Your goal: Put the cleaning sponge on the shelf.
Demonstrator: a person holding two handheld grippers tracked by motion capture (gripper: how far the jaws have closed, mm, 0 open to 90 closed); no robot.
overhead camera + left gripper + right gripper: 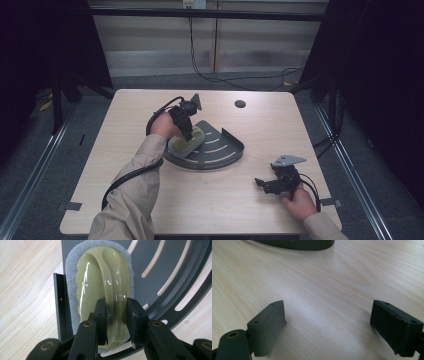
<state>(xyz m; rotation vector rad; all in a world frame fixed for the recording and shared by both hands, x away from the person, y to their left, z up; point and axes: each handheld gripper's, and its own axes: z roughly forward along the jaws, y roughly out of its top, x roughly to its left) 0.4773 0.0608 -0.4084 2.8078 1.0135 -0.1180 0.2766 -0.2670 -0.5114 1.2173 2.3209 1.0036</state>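
A pale green scrubber (pixel 100 282) with a grey sponge rim lies on the left end of a dark grey quarter-round slotted rack (pixel 172 270). My left gripper (pixel 117 315) is shut on the scrubber's raised handle ridge, one pad on each side. From above, the left gripper (pixel 186 129) points down onto the scrubber (pixel 186 144) at the rack's (pixel 225 150) left edge. My right gripper (pixel 266 183) rests low near the table's right front, its jaws wide apart. Its own camera finds the right gripper (pixel 337 327) open over bare wood, nothing between the pads.
The light wooden table (pixel 130 125) has a round cable hole (pixel 240 104) at the back. The rack's front edge (pixel 297 244) lies ahead of the right gripper. Dark floor and metal frame rails surround the table; cables hang along the back wall.
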